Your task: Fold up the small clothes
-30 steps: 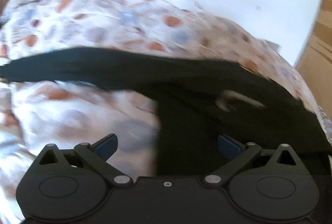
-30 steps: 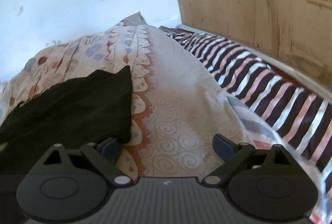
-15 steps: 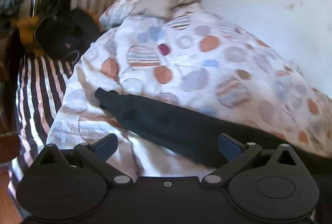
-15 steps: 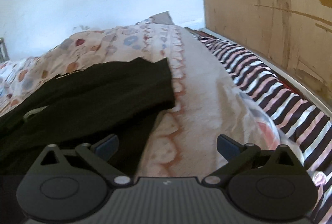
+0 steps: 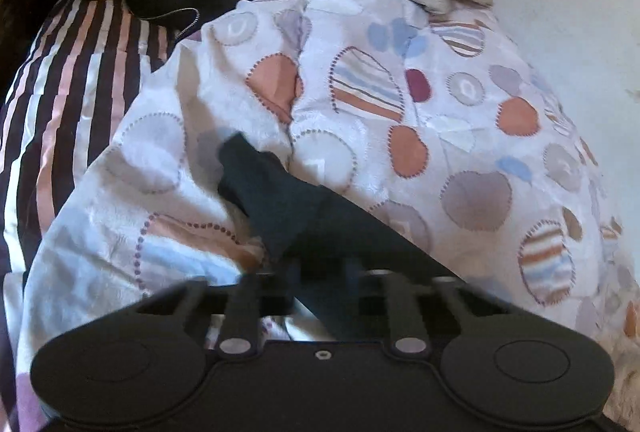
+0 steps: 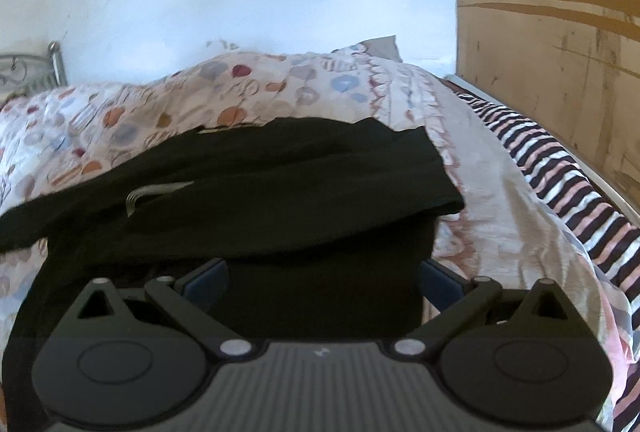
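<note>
While the left tongs (image 5: 320,272) clench one black garment's (image 5: 280,200) sleeve, the right tongs (image 6: 322,280) gape released.

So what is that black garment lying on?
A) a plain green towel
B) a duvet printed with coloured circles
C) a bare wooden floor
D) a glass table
B: the black garment lies spread across the duvet printed with orange, blue and grey circles.

**Two matte black handheld grippers**

The matte black plastic left gripper (image 5: 320,272) has two round pivot discs, silver rivets and one small centre screw. The matching right gripper (image 6: 322,276) has a ribbed grey centre panel, triangular cut-outs and blue finger pads (image 6: 206,278).
</note>
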